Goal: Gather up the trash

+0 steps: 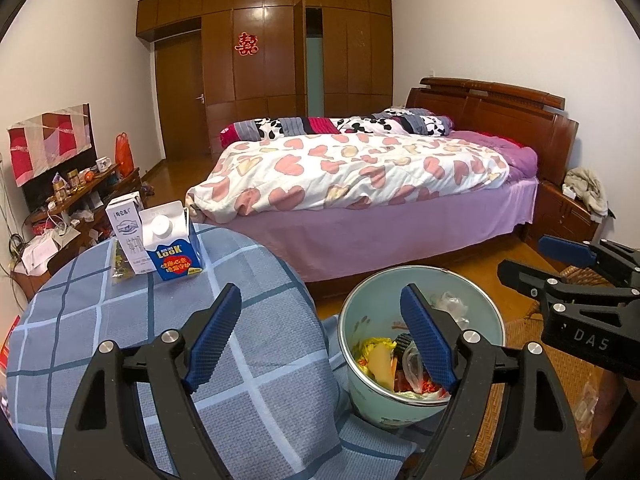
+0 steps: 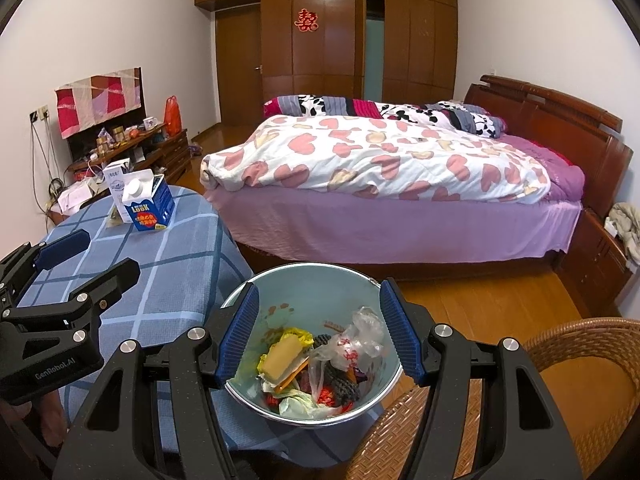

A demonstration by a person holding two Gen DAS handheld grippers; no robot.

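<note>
Currently both grippers gaping and empty, left gripper [image 1: 320, 336] over table edge, right gripper [image 2: 318, 336] above trash bin [image 2: 280, 280], blue carton [image 1: 174, 246] on table [image 1: 248, 360].

Bed [image 1: 380, 184] fills centre of frame, white duvet [image 1: 352, 168] with pink hearts, purple sheet [image 1: 380, 236] hanging below. Patchwork quilt [image 1: 340, 125] bunched along far edge. Wooden headboard [image 1: 500, 108] at right. Wardrobe wall [image 1: 264, 40] at top centre, one door ajar, red paper ornament [image 1: 246, 44] on panel. Cluttered low cabinet [image 1: 80, 200] at left (mugs, jars, cables). Orange bag [image 1: 124, 152] beside it. Wicker chair [image 2: 560, 380] at lower right. Bedside cabinet [image 1: 568, 216] carries crumpled cloth [image 1: 586, 190].
</note>
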